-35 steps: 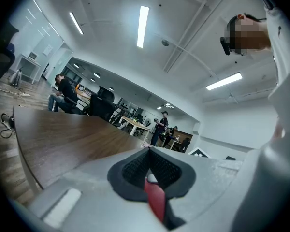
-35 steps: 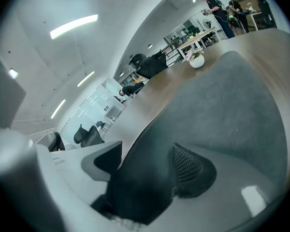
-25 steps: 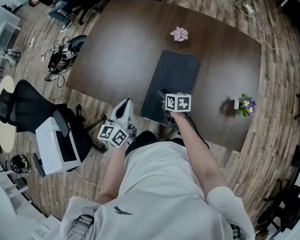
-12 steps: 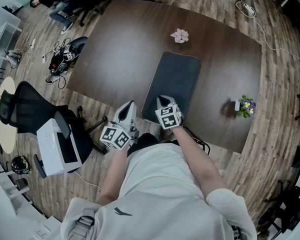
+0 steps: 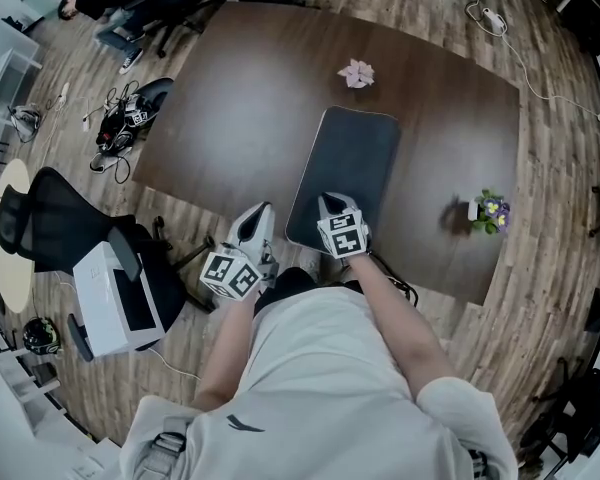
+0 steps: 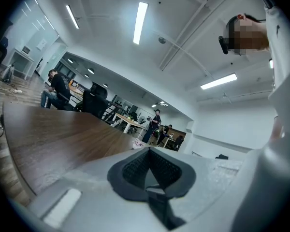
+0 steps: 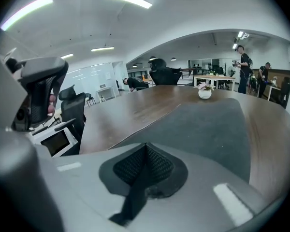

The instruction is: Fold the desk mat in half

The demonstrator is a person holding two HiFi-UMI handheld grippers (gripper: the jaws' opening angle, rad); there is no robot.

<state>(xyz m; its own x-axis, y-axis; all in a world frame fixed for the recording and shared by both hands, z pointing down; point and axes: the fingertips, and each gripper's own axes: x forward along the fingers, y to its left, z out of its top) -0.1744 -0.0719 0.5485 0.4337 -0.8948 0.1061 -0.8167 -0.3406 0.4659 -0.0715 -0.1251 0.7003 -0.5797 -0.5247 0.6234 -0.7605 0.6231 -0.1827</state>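
1. Dark grey and unfolded, the desk mat [image 5: 348, 163] lies flat on the brown wooden table [image 5: 240, 98], its long sides running away from the person and leaning a little to the right
2. Its near short edge sits close to the table's near edge, right in front of the person. Its far short edge stops short of a small pink object [image 5: 357, 72] and does not touch it
3. The right gripper [image 5: 328, 206] is at that near short edge. In the head view its tips lie over the mat's near end, with its marker cube [image 5: 343, 236] just behind them
4. In the right gripper view the two jaws are closed together, the pads [image 7: 130, 166] meeting along one seam. The mat spreads ahead and to the right of them, and its near edge drops out of sight behind the jaw bodies
5. Whether the mat's edge is nipped between those closed jaws I cannot tell; the mat looks flat along its whole length
6. The left gripper [image 5: 255, 223] hangs at the table's near edge, left of the mat and apart from it, beside the right gripper
7. Its jaws are also closed together with nothing between them, and its view looks level across bare tabletop
8. A small pot of flowers [image 5: 490, 211] stands on the table well to the right of the mat
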